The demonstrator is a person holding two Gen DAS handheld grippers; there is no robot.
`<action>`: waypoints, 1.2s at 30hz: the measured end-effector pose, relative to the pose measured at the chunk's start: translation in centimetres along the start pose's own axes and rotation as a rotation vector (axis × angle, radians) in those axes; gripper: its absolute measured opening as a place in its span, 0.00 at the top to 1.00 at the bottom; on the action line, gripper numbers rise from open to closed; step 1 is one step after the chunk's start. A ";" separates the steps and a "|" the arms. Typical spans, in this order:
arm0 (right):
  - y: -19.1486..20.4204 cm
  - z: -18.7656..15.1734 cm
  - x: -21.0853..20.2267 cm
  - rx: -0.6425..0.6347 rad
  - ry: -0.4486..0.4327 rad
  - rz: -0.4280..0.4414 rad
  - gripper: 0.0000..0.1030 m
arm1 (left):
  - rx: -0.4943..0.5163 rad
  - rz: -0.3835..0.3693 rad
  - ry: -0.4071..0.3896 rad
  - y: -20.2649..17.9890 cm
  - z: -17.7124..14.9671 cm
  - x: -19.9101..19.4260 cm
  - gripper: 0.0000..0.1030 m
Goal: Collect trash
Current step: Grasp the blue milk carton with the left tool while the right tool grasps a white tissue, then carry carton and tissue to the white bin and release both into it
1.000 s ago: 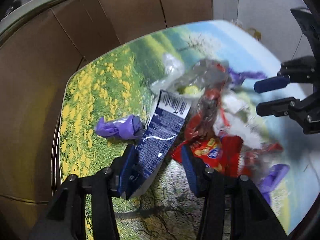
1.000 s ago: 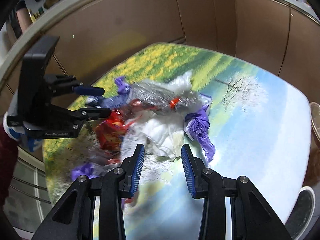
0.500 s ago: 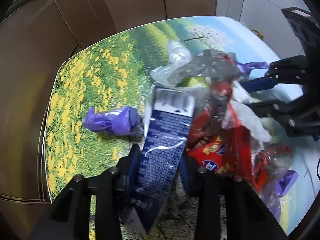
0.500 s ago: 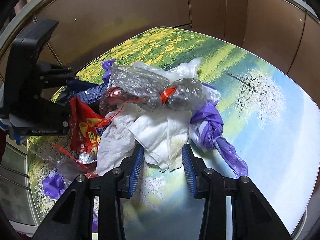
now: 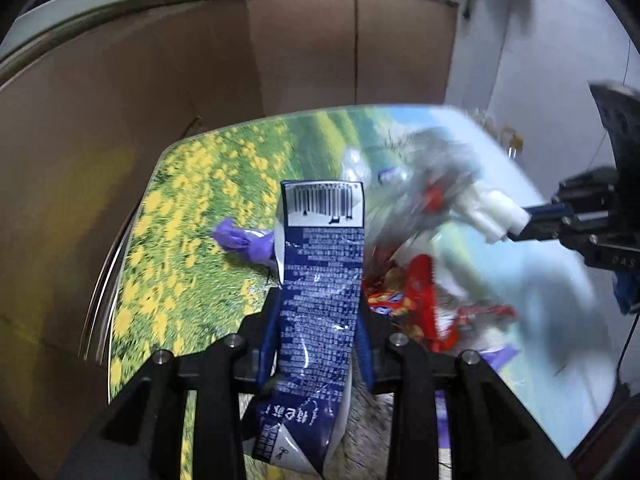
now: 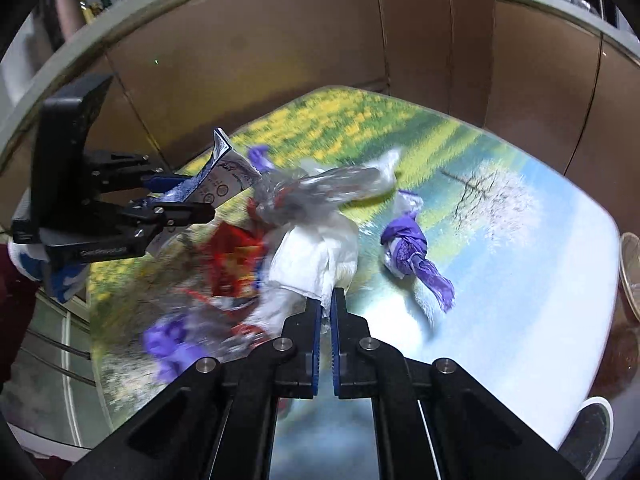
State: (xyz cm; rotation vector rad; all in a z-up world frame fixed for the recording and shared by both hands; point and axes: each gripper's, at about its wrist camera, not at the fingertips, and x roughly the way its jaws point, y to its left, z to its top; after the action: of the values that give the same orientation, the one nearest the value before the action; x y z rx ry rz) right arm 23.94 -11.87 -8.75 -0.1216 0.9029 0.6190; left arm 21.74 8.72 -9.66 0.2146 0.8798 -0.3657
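A heap of trash lies on a table (image 5: 180, 208) printed with a meadow scene. My left gripper (image 5: 318, 312) is shut on a blue barcode wrapper (image 5: 320, 264), held upright above the table. From the right wrist view that same left gripper (image 6: 176, 200) holds the wrapper (image 6: 224, 176) at the heap's left edge. My right gripper (image 6: 327, 300) is shut on a white tissue (image 6: 316, 256), lifted slightly; the right gripper (image 5: 532, 220) and tissue (image 5: 488, 212) also show blurred. In the heap lie a red snack bag (image 6: 236, 260), a clear plastic bag (image 6: 320, 192) and purple wrappers (image 6: 412, 256) (image 5: 244, 240).
Brown cabinet panels (image 6: 440, 40) wrap around the far side of the table. A white cup (image 6: 592, 432) and a pale bowl rim (image 6: 632, 264) sit at the right table edge. A gloved hand (image 6: 60, 276) holds the left gripper.
The left jaws closed on the blue wrapper and raised it. The right jaws, open around the tissue's edge before, have shut on it and pulled it up from the heap.
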 end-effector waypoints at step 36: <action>-0.7 -8.3 -21.8 0.058 -0.374 -0.094 0.96 | -0.134 -0.112 -0.267 -12.0 1.7 -15.2 0.70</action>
State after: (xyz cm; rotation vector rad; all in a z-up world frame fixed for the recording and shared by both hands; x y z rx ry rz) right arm 8.56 -25.21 2.58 0.0054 0.5493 0.5056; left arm 9.32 0.55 2.85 -0.0083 0.6513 -0.4267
